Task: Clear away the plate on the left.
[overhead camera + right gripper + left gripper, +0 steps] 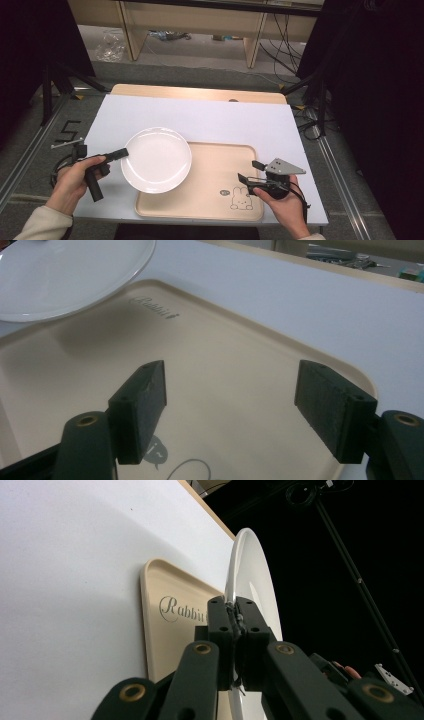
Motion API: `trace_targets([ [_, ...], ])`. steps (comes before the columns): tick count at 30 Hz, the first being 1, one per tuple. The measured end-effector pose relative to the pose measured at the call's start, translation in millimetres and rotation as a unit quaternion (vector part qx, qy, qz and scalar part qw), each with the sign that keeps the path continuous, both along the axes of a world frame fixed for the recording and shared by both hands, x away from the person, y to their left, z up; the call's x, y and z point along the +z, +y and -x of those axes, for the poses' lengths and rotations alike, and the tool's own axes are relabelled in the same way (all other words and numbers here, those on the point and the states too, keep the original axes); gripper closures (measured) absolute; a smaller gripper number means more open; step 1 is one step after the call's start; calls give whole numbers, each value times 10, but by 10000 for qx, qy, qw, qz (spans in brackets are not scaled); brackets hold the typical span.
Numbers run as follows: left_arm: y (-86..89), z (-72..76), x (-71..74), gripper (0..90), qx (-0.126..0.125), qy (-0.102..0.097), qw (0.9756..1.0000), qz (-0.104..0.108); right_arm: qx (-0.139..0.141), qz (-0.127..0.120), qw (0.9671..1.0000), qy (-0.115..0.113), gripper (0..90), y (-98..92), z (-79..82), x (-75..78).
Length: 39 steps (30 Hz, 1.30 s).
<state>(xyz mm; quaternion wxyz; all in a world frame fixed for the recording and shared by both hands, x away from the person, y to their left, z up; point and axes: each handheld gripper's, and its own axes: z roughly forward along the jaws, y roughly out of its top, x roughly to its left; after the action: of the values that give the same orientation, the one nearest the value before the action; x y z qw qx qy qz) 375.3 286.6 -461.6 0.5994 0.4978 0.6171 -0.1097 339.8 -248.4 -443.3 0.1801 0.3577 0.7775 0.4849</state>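
A round white ceramic plate [156, 159] is held by its rim over the beige plastic tray [215, 165].

The plate's rim at nine o'clock is clamped between the fingers [220, 630] of the left gripper [120, 154], and the plate overlaps the tray's corner at ten o'clock, a shadow being cast beneath it on the tray floor. The right gripper [248, 171] is held at the tray's edge at four o'clock, its fingers [140, 407] spread wide with nothing between them. The tray is carried on the white-covered counter [225, 120], and a rabbit drawing [241, 198] is printed near its five o'clock corner.
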Motion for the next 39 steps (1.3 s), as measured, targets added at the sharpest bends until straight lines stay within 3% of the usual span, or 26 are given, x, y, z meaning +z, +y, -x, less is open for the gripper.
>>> trace_targets([
  [18, -78, -9, -6, 862, -104, 15, 9999, -29, 19, -36, 10000, 13, 299, 7, 1, -4],
  [22, -95, -10, -5, 862, -123, 16, 9999, -9, 104, -53, 9999, -108, 299, 10, -18, -16],
  [23, -102, -11, -4, 862, -119, 19, 9999, -8, 60, 88, 9999, -19, 299, -7, -3, 4],
  [24, -106, -12, -6, 862, -128, 15, 9999, -9, 81, -94, 9999, -35, 299, 13, -14, -19],
  [25, -110, -14, -9, 862, -143, 5, 9999, -16, 98, -48, 9999, -100, 299, 10, -18, -17],
  [32, -149, -19, -10, 862, -197, 24, 9998, -18, 90, -94, 9999, -5, 299, 15, -11, -19],
  [33, -154, -19, -9, 862, -206, 31, 9998, -26, 75, 22, 10000, 56, 299, 0, 0, -2],
  [39, -187, -20, -21, 861, -242, 49, 9997, -33, 75, 29, 10000, 33, 299, 2, -2, -5],
])
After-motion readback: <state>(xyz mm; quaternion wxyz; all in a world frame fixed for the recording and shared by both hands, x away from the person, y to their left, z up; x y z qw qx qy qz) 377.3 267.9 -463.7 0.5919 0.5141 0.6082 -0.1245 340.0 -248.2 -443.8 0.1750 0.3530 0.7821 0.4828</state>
